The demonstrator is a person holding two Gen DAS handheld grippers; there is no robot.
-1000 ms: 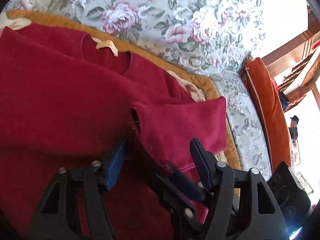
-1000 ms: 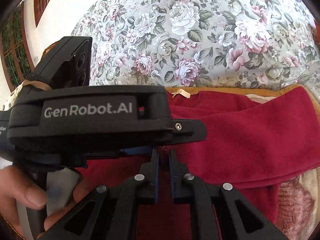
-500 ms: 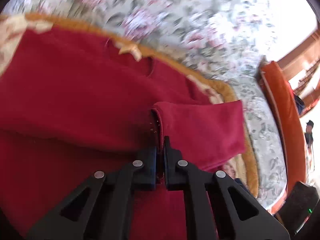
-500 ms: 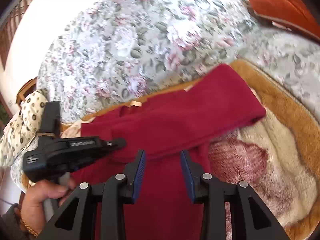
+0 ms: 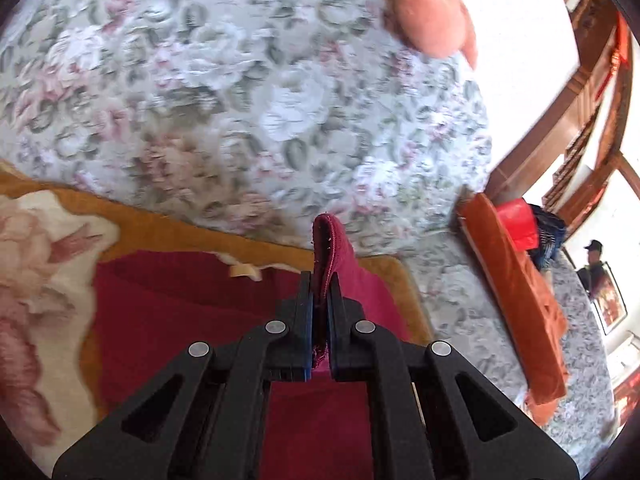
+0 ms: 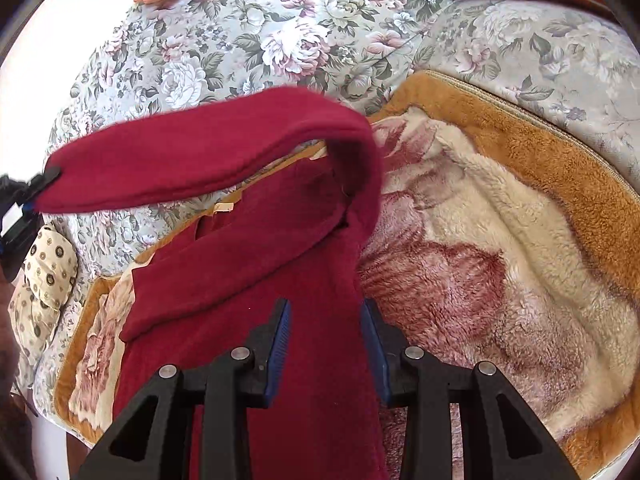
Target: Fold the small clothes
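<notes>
Sweater (image 6: pixel 256 264) lies on plush blanket (image 6: pixel 500 208) over floral sofa (image 6: pixel 248 40).

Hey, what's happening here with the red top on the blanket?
A person is folding a small dark red top that lies on a fleecy floral blanket over a flowered sofa cover. The left gripper is shut on the cuff of one sleeve, which hangs in the air above the garment. The right gripper is open, its jaws either side of the top's edge without pinching it. The fold is not finished.
</notes>
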